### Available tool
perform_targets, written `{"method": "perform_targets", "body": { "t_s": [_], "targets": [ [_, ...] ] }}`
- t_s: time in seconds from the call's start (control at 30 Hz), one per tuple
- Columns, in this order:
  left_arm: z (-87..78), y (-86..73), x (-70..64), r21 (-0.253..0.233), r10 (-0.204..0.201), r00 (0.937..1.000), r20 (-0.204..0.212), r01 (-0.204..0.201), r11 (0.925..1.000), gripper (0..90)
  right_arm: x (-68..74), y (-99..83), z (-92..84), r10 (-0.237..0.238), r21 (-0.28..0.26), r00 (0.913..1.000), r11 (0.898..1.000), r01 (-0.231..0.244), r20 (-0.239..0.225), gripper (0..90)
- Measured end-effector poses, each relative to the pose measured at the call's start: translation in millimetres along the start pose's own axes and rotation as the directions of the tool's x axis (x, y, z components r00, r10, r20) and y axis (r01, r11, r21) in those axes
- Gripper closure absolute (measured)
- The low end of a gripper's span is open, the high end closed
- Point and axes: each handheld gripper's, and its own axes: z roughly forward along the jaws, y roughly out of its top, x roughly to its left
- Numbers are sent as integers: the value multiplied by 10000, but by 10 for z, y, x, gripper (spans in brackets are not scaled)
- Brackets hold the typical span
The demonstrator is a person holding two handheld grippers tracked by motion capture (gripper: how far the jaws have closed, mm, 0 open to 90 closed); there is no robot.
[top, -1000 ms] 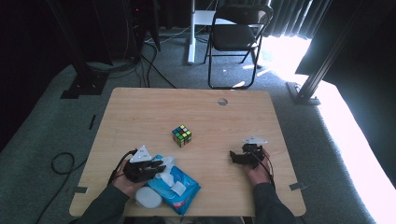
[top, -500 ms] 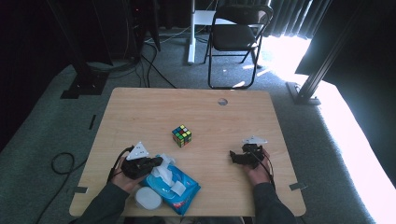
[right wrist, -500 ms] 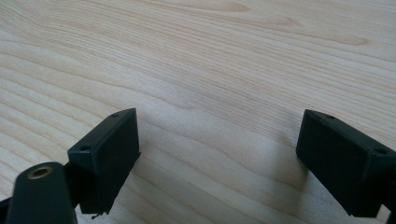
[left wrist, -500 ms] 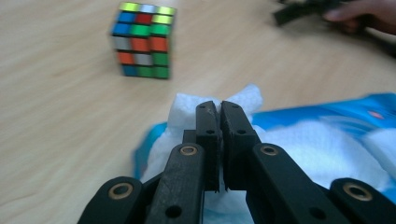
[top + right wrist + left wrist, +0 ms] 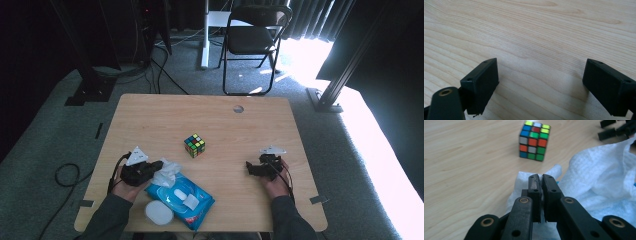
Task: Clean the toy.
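A white wipe [image 5: 167,172] sticks up out of the blue wipe pack [image 5: 182,195] at the table's front left. My left gripper [image 5: 158,167] is shut on a fold of this wipe [image 5: 599,175]. In the left gripper view the jaws [image 5: 540,178] stand nearly together, with the tissue pinched between them. A colourful puzzle cube [image 5: 194,145] sits near the table's middle, beyond the left jaws [image 5: 534,141]. My right gripper [image 5: 250,168] rests at the front right. It stands open [image 5: 540,75] over bare wood with nothing between its fingers.
A round white lid [image 5: 159,212] lies beside the pack near the front edge. The wooden table [image 5: 150,115] has a small hole [image 5: 238,108] at its far side. A folding chair [image 5: 252,40] stands behind the table. The right gripper's jaws [image 5: 610,130] show far off.
The left gripper has shifted slightly to the left with the wipe's tuft following it. The right gripper and the cube have stayed put.
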Motion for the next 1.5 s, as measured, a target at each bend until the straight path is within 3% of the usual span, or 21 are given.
{"method": "perform_targets", "body": {
  "t_s": [0.13,0.27,0.43,0.57,0.7,0.87,0.97,1.03,1.13,1.17,1.3,1.5],
  "targets": [
    [27,-9,-74,99,200,9991,378,-204,9997,746,0,0,0,1,-1,10000,10000,-1,-2,130],
    [6,8,-99,-177,107,9952,969,-90,9998,612,0,0,0,3,-3,10000,10000,-3,-1,129],
    [1,23,-136,-268,160,9768,2137,-105,9996,464,0,0,0,1,1,10000,10000,-1,0,129],
    [63,26,-207,-51,352,9737,2252,-350,9994,371,0,0,0,-2,-1,10000,10000,2,-1,130],
    [134,10,-254,334,536,9804,1895,-610,9976,331,0,0,0,3,1,10000,10000,-3,0,129],
    [160,15,-267,524,544,9899,1306,-617,9967,431,0,0,0,3,1,10000,10000,-3,0,130],
    [152,9,-235,497,363,9891,1430,-438,9978,495,0,0,0,2,0,10000,10000,-2,0,129],
    [147,11,-213,524,251,9923,1215,-317,9981,614,0,0,0,-1,0,10000,10000,1,0,129],
    [142,5,-165,512,4,9926,1212,-66,9987,754,0,0,0,2,0,10000,10000,-2,-1,129],
    [136,1,-131,549,-228,9935,1117,168,9984,789,0,0,0,-5,-3,10000,10000,5,-1,129],
    [142,2,-141,561,-138,9958,905,87,9984,825,0,0,0,1,1,10000,10000,-1,-2,129],
    [146,-2,-193,505,513,9981,329,-530,9973,778,0,0,0,-2,1,10000,10000,2,0,130]
  ]
}}
